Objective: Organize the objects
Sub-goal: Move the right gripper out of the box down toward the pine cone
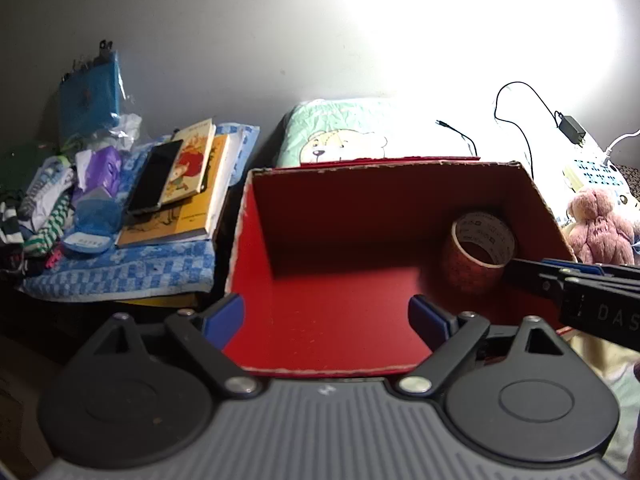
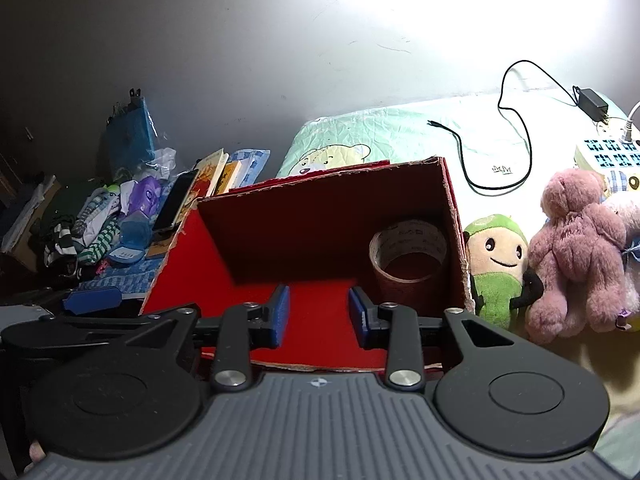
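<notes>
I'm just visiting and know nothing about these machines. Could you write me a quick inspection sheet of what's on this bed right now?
Surface: bed sheet with bear print, brightly lit at the back.
Job's things: red cardboard box open, holding only a roll of tape in its far right corner.
Clutter: books with a phone on top, on a blue checked towel; socks beside them; pink plush bear and green plush doll right of the box.
Tongs: left tongs wide open, empty; right tongs partly open, empty.
Cables: black cable with adapter loose on the sheet.
Surroundings: plain wall.
</notes>
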Demonstrator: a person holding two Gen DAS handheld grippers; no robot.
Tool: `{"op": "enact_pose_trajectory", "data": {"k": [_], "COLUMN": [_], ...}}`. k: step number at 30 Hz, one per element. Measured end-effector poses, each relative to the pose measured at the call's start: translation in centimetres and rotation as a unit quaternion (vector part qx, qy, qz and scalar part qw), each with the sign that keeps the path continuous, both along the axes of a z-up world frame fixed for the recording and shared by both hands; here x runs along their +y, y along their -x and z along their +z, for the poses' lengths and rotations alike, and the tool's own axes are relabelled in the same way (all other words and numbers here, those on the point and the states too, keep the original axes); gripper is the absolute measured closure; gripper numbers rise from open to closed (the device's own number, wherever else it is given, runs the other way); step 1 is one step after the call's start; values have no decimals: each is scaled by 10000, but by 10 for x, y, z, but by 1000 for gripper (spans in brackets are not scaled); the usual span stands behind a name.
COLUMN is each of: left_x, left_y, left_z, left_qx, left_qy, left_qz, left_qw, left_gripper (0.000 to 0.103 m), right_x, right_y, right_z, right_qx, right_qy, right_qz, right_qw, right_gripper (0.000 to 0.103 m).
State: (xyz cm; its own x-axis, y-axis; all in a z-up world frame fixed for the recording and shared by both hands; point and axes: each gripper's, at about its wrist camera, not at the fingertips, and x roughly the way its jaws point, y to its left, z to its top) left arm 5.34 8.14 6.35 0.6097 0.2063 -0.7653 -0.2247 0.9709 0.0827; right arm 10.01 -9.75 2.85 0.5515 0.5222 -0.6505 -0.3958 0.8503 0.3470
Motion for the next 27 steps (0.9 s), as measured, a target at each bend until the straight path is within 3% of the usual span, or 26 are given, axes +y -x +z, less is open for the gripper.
{"op": "enact_pose_trajectory", "data": {"k": [14, 27], "left_x": [-18, -34], "left_y": [37, 44], "left_z": [-9, -34], "left_qx": [269, 647], "left_qy": [-53, -111], "left_qz": [43, 45], "left_qw": [9996, 9978], "left_gripper": [12, 12], "right_x": [-15, -23], "right_y": [34, 41], "right_z": [-9, -35], "right_qx": [323, 827], "right_qy": [-231, -131], "right_qz": [249, 277], "right_qw": [9989, 9961], "right_gripper": [67, 67]}}
